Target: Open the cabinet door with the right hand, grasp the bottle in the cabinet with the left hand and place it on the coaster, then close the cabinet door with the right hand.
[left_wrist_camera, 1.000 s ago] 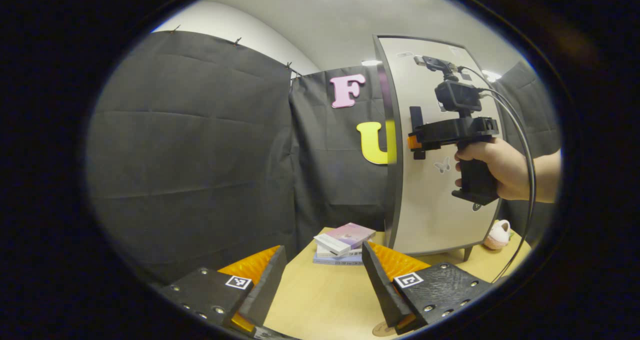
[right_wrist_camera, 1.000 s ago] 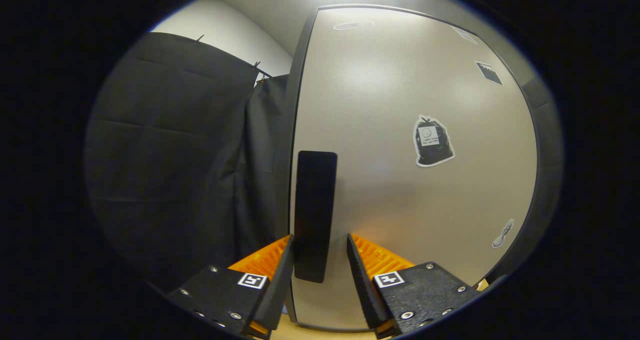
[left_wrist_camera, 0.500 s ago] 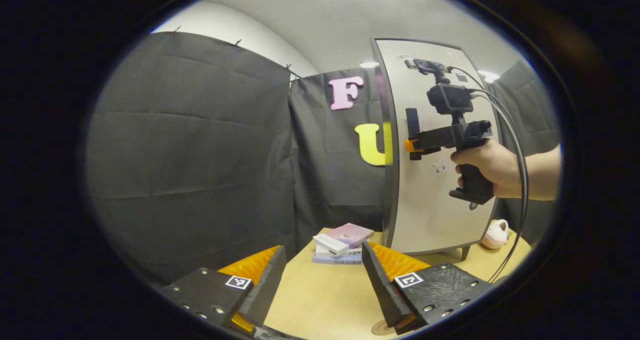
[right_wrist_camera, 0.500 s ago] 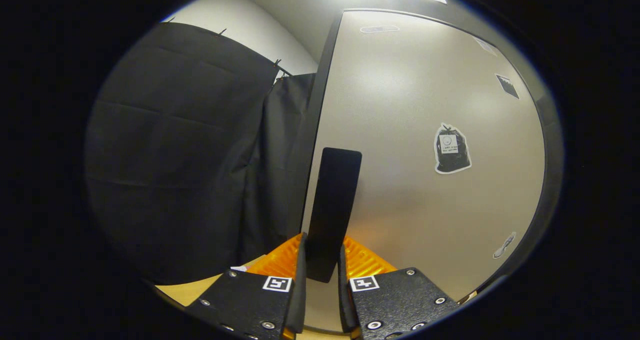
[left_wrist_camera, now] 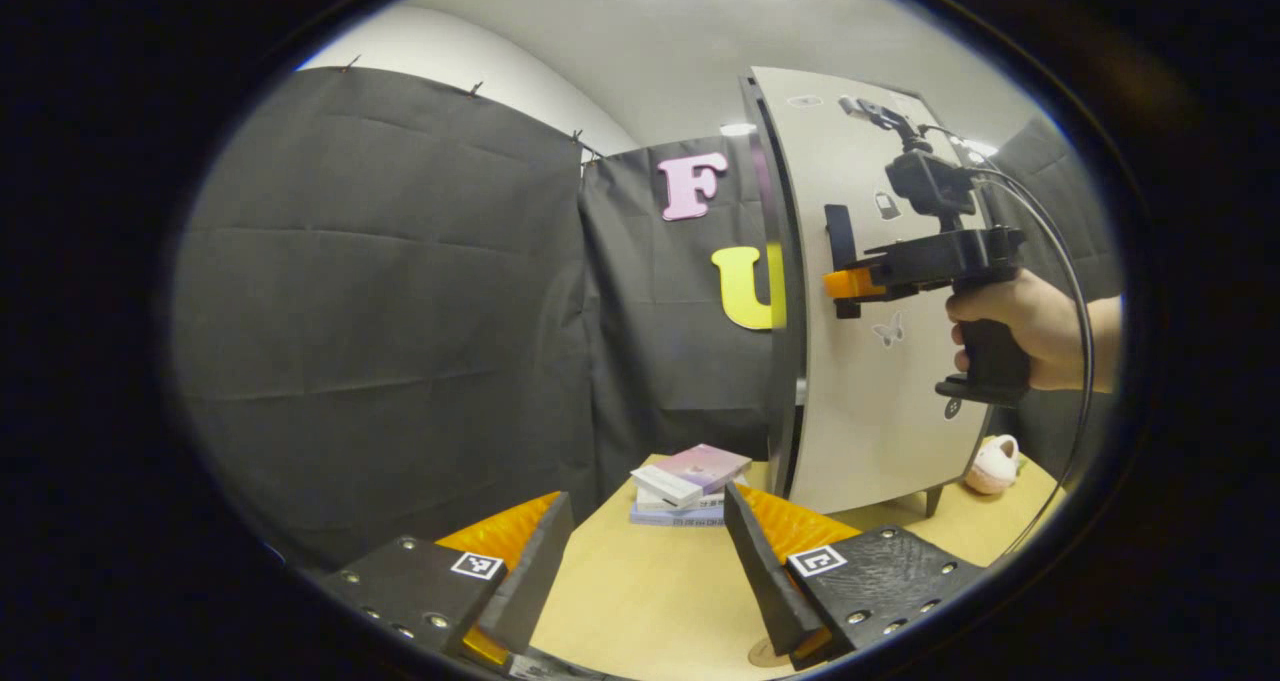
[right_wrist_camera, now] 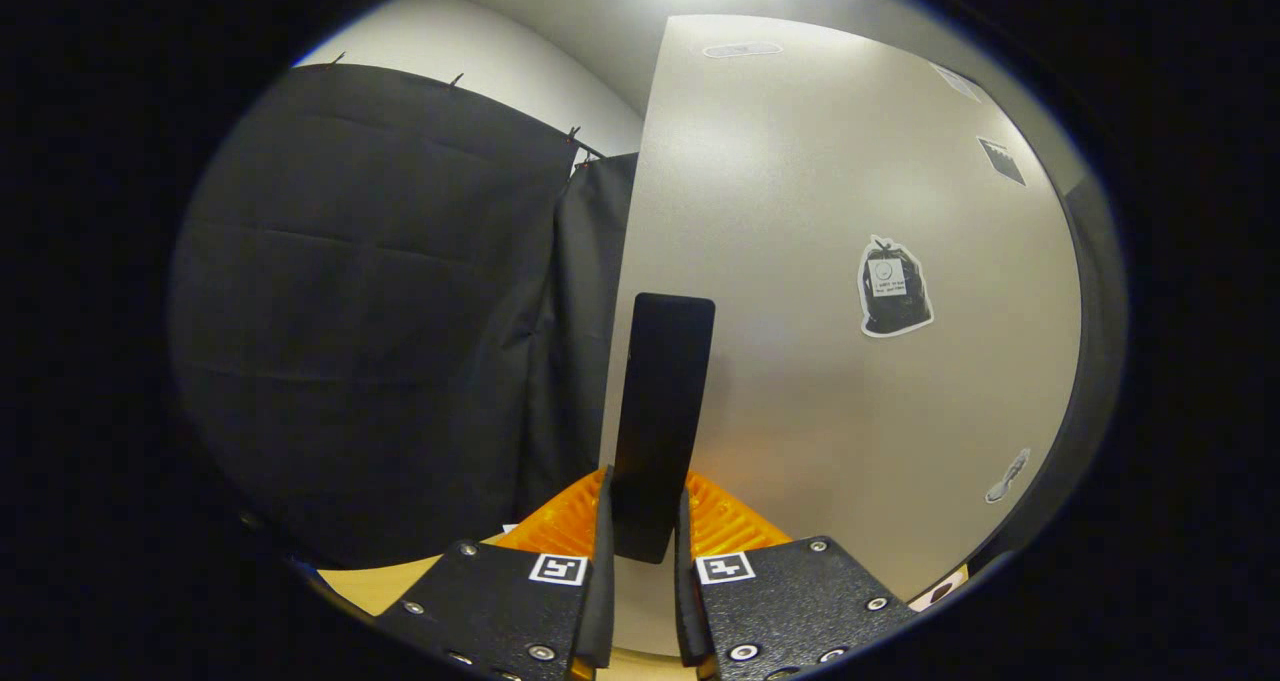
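Black against the pale cabinet door (right_wrist_camera: 850, 291), the upright door handle (right_wrist_camera: 660, 421) sits clamped between the fingers of our right gripper (right_wrist_camera: 643, 551); in the right gripper view both fingers press on its lower end, at 6 o'clock. A dark sticker (right_wrist_camera: 893, 287) clings to the door at 3 o'clock from the handle, and black booth cloth hangs at 9 o'clock.

In the left gripper view, our left gripper (left_wrist_camera: 648, 551) hangs low at 6 o'clock with its fingers spread wide apart and nothing between them, above the light wooden tabletop (left_wrist_camera: 640, 601). A round coaster (left_wrist_camera: 763, 653) peeks out beside its right finger, at 5 o'clock. Further out, a small stack of books (left_wrist_camera: 685, 483) lies on the tabletop near the foot of the cabinet. At 2 o'clock stands the cabinet, its door edge showing a narrow dark gap against the frame; there the right gripper and the hand (left_wrist_camera: 1030, 326) holding it grip the handle. A pale pink soft toy (left_wrist_camera: 992, 464) sits at 4 o'clock by the cabinet's leg. We cannot see the bottle behind the door.
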A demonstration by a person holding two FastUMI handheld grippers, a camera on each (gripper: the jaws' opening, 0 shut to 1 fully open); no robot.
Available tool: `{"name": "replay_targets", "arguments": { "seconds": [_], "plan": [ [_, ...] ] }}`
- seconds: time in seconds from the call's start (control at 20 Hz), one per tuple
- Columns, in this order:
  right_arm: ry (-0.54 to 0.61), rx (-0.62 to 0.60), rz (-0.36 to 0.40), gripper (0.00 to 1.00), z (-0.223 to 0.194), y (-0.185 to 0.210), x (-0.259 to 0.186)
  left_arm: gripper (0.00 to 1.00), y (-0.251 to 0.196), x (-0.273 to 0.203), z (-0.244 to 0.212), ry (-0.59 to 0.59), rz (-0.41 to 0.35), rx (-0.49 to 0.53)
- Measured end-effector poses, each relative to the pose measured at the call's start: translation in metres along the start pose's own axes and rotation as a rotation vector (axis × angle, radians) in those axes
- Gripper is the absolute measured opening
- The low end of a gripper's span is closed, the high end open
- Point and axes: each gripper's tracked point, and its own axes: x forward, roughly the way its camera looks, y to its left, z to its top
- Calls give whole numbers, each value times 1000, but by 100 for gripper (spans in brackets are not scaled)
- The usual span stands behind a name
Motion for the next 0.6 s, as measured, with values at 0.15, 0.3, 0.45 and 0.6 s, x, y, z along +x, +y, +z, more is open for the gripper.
{"name": "replay_targets", "arguments": {
  "seconds": [0.15,0.3,0.45,0.6],
  "plan": [
    [1,14,36,25,-2,-1,-3,92,-2,-3,0,0,-15,10],
    [6,26,55,24,-2,-1,-10,92,-6,-8,1,-13,-32,23],
    [9,39,77,24,-3,0,-16,92,-10,-12,-7,-1,-50,11],
    [12,31,97,25,-2,0,-26,92,-20,-21,-15,26,-71,-4]
  ]
}}
